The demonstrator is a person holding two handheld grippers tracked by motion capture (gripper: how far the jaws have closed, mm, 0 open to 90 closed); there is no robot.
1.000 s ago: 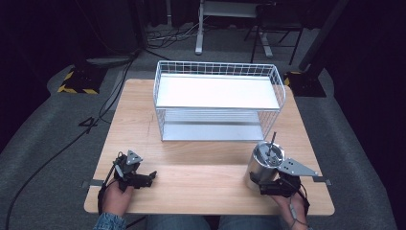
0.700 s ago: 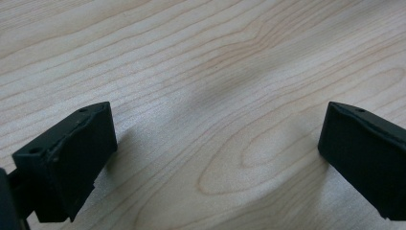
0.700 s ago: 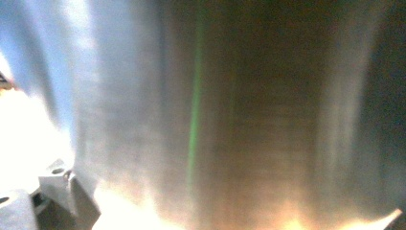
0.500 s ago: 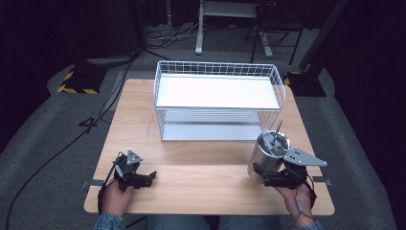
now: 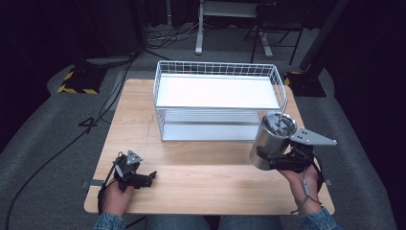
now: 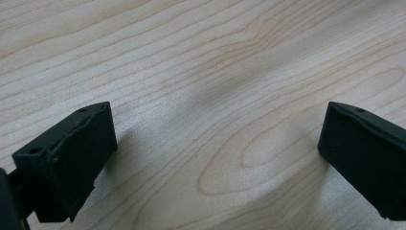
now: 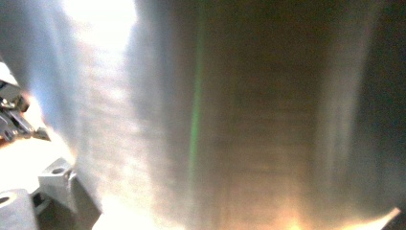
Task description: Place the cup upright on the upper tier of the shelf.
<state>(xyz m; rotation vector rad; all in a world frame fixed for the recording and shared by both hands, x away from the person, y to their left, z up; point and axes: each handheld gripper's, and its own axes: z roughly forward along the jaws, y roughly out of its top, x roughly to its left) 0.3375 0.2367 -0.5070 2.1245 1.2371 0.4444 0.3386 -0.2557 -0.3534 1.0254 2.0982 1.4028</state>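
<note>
So the right gripper has its jaws clamped around the lower body of a shiny cylindrical stainless steel canister, and the thing is up off the light wooden table, tilted a bit, hanging just in front of the near right corner of the white wire basket. There's a thin rod or handle poking up out of the canister's top; I can't tell what it is exactly. In the right gripper view the brushed metal wall sits right up against the lens, which fits a tight grip.

The left gripper is parked on the table near the front left, jaws spread wide with nothing between them; in the left gripper view it's just bare wood grain between the two black jaws.

Progress-wise, my read: pickup is done and the lift is underway. The basket looks empty, with only its white floor showing, so if the canister is headed in there, what's left is carrying it up over the rim, lowering it inside, and letting go. I'd call it about halfway. Clearing that wire rim without clipping it looks like the tricky bit.
</note>
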